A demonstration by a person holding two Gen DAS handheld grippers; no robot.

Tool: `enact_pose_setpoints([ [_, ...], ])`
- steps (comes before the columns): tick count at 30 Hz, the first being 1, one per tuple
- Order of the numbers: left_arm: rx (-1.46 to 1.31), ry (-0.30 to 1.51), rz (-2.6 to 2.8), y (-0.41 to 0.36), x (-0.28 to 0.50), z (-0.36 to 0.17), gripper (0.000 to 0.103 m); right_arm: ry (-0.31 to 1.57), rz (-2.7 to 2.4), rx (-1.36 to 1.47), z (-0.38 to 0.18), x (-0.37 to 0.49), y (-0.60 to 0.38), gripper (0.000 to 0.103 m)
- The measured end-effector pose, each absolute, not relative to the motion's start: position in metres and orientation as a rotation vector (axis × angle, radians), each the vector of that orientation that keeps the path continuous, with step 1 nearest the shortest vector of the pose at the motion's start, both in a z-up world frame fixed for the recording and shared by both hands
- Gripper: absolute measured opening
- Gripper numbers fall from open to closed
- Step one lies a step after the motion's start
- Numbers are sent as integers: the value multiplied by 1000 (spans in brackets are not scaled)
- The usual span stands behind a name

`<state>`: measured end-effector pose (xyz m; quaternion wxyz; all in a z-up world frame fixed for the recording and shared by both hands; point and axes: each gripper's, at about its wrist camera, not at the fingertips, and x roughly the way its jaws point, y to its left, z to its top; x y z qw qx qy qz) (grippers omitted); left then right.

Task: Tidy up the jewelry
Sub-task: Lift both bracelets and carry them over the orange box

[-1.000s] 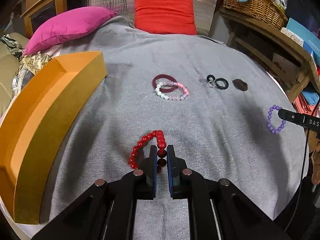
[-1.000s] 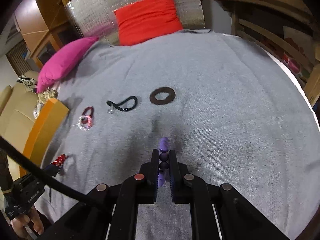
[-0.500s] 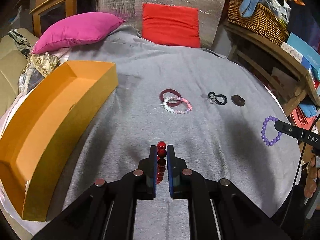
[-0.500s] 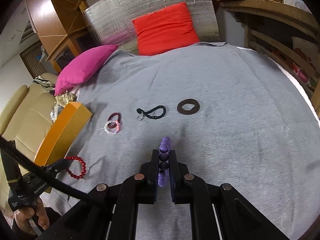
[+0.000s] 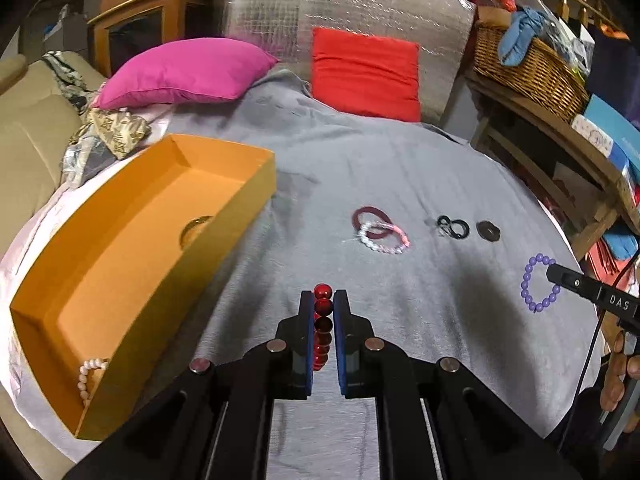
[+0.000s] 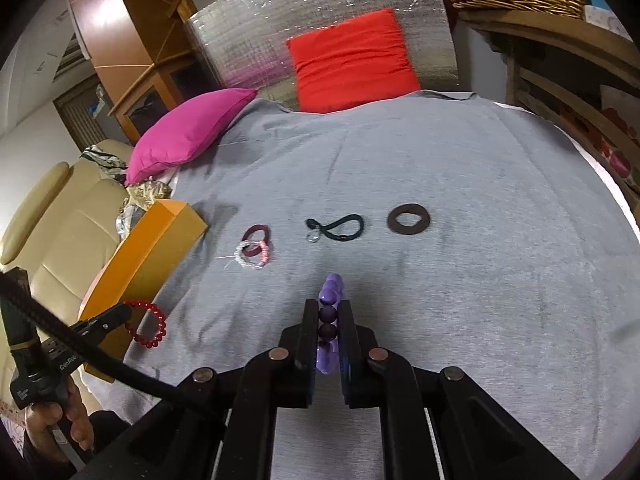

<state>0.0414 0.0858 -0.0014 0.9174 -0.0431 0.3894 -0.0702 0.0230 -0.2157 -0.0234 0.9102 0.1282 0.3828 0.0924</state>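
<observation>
The left gripper (image 5: 322, 312) is clamped on a red bracelet (image 5: 322, 322), beads stacked between the pads so the loop hangs free and cannot slip. The right gripper (image 6: 329, 324) pinches a purple bracelet (image 6: 330, 300) the same way. Both loops hang clear of the grey cloth (image 6: 460, 280). The orange box (image 5: 132, 256), left, already holds a pearl strand (image 5: 86, 376); it is probably the destination. Three pieces lie on the cloth beyond.

Red bead bracelet (image 5: 322, 326) mostly hidden between left claw (image 5: 323, 300) pads. Pearl strand (image 5: 89, 376) half behind orange box (image 5: 168, 280) wall. Small clear piece by black cord (image 6: 336, 229) too tiny to identify.
</observation>
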Motion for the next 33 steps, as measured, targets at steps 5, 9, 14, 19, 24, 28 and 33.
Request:
enact_pose_setpoints([
  [5, -116, 777, -107, 109, 37, 7, 9, 785, 227, 241, -19, 26, -196, 10],
  [9, -136, 744, -62, 134, 34, 20, 9, 782, 260, 221, -14, 31, -176, 10],
  [14, -151, 713, 3, 166, 34, 32, 9, 769, 307, 194, -4, 40, -149, 10],
  [19, -171, 703, 73, 197, 36, 36, 9, 760, 368, 159, 7, 54, -111, 10],
  [24, -198, 717, 141, 230, 41, 29, 9, 752, 448, 121, 19, 70, -62, 10],
  [28, -220, 736, 182, 251, 44, 18, 9, 748, 521, 87, 27, 85, -11, 10],
  [33, -239, 760, 236, 274, 49, 4, 9, 759, 590, 47, 29, 105, 49, 10],
])
